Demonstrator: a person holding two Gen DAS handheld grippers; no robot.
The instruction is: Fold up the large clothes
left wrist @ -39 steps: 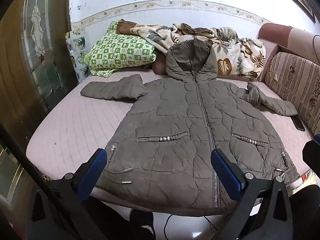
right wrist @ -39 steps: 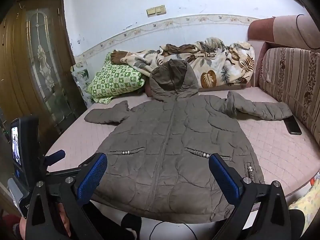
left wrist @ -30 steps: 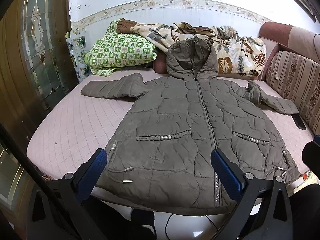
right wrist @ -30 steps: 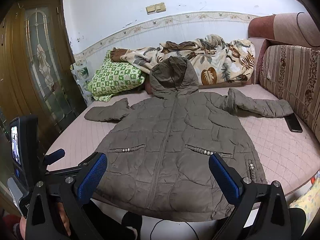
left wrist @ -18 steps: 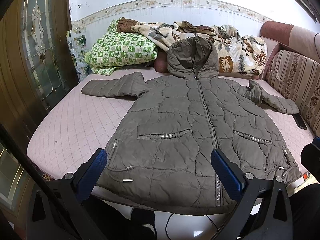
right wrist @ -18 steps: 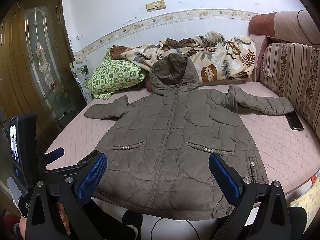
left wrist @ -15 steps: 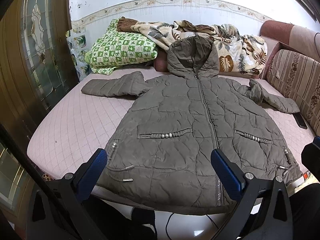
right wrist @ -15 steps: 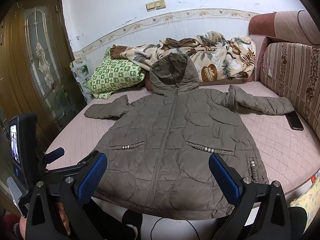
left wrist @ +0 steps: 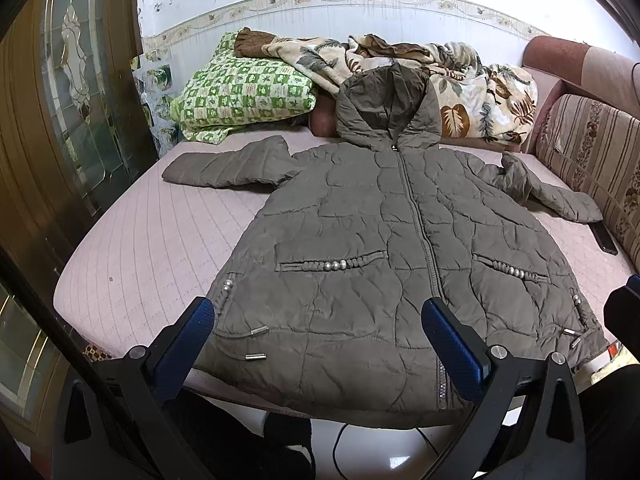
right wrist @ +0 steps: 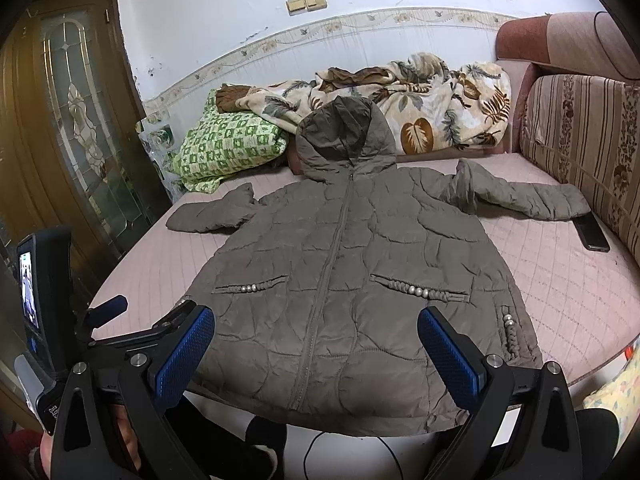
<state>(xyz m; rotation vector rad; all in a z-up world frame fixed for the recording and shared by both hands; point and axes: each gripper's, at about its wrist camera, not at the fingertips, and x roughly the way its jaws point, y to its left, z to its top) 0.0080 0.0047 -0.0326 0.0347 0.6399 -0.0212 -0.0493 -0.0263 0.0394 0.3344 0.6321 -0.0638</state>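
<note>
A large olive-grey quilted hooded coat (left wrist: pixel 384 248) (right wrist: pixel 348 280) lies face up and zipped on the pink bed (left wrist: pixel 152 248), both sleeves spread outward, its hem hanging slightly over the near edge. The hood rests against the bedding at the back. My left gripper (left wrist: pixel 318 332) hovers open just above the hem, left of the zip, with nothing between its blue-padded fingers. My right gripper (right wrist: pixel 316 340) is also open over the hem, near the zip line. In the right wrist view the left gripper's body with its small screen (right wrist: pixel 30 292) shows at the far left.
A green checked pillow (left wrist: pixel 244 92) and a leaf-print blanket (left wrist: pixel 460 80) are piled at the head of the bed. A striped sofa back (right wrist: pixel 580 140) borders the right side, with a dark phone (right wrist: pixel 592 232) beside it. A wooden glass-panelled door (left wrist: pixel 80 100) stands left. A cable (right wrist: pixel 320 448) lies on the floor.
Both grippers have crept slightly forward and down toward the coat's hem; the coat itself lies unmoved. The jaws stay open.
</note>
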